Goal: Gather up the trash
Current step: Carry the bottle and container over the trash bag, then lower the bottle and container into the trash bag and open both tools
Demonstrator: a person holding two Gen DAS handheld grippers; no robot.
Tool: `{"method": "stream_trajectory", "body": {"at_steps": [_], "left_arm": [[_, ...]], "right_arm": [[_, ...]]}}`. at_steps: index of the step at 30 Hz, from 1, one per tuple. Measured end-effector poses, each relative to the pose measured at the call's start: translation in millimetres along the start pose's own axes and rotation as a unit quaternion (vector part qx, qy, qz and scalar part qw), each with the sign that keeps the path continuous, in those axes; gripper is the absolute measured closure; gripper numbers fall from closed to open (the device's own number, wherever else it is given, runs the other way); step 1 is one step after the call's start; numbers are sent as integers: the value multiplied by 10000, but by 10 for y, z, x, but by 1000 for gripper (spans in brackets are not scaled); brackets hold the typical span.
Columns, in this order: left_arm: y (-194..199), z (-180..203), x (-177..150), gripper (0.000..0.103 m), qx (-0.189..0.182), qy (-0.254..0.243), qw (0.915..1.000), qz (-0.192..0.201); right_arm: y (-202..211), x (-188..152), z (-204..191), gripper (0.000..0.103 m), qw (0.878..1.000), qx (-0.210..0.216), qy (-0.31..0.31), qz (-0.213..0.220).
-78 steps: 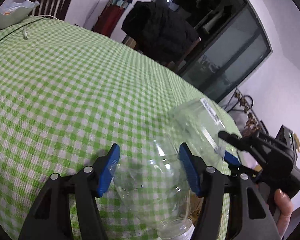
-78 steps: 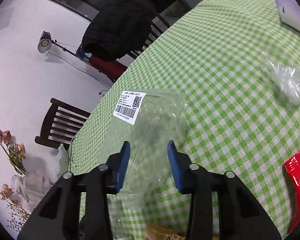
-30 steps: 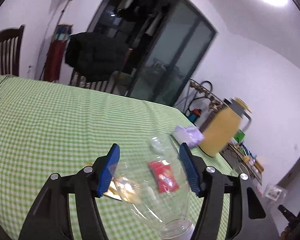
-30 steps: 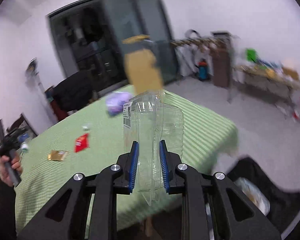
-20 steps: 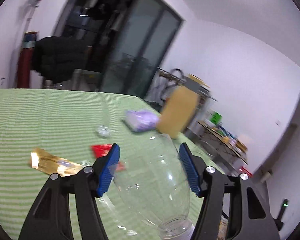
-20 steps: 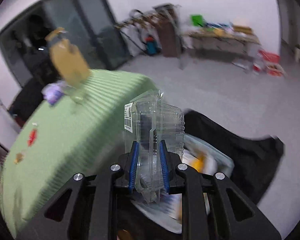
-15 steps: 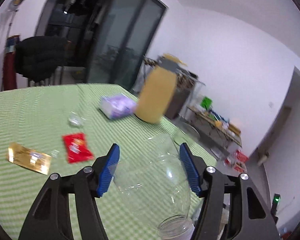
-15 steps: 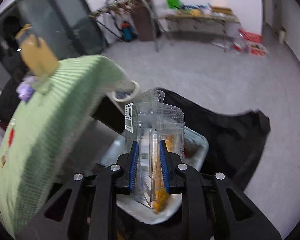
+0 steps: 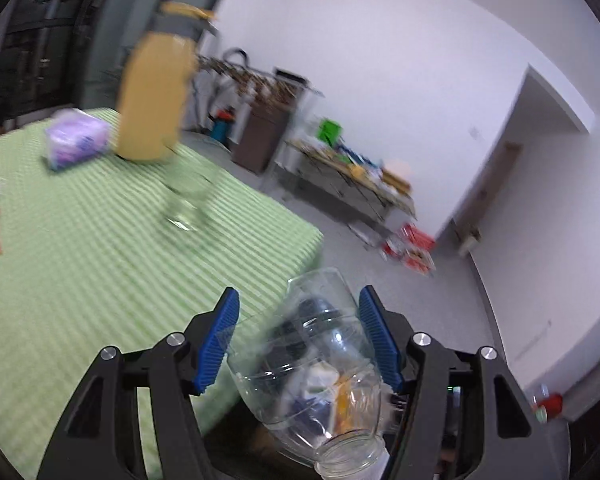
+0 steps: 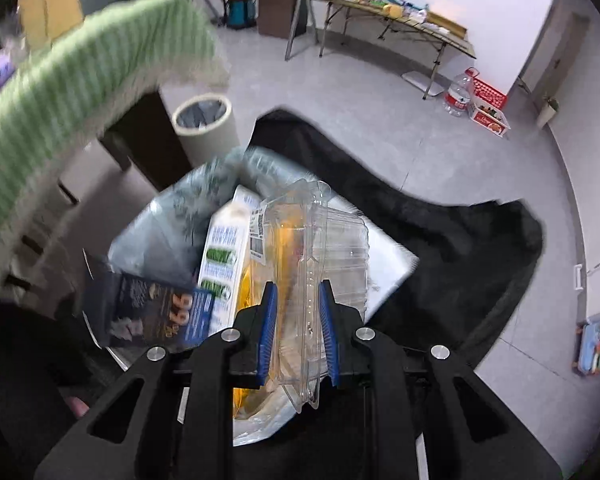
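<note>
We tilt our right gripper steeply downward, pinching a clear plastic clamshell box; our left gripper slopes forward, clamping a clear plastic bottle.

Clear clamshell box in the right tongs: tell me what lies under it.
Under the clear clamshell box sits the open trash bag, holding a white and green carton, a dark packet and something orange. The box blurs what lies deeper.
</note>
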State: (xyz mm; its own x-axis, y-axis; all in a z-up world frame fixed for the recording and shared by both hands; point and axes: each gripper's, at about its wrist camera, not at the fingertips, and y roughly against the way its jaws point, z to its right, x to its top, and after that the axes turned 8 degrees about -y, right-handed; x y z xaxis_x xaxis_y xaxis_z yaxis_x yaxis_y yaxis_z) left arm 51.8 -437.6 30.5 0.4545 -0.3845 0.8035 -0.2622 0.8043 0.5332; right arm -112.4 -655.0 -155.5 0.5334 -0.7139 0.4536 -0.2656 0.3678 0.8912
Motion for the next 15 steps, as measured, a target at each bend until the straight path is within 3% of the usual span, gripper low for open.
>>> {"method": "stream_trajectory", "body": {"at_steps": [5,14,15], "left_arm": [[-465,322,-228,43,-290,-142,9983,-478],[-1225,578,-674,43,-541,-82,9903,-1279],[-1298,606,-723,43,-597,-95,9890,-1347]], "right_arm": [[-199,-69,26,81,9999,-105,-48,-26],[-459,93,173,81,9984,249,-372,-337],[-456,88,188,76,9985,269,-393,-279]]}}
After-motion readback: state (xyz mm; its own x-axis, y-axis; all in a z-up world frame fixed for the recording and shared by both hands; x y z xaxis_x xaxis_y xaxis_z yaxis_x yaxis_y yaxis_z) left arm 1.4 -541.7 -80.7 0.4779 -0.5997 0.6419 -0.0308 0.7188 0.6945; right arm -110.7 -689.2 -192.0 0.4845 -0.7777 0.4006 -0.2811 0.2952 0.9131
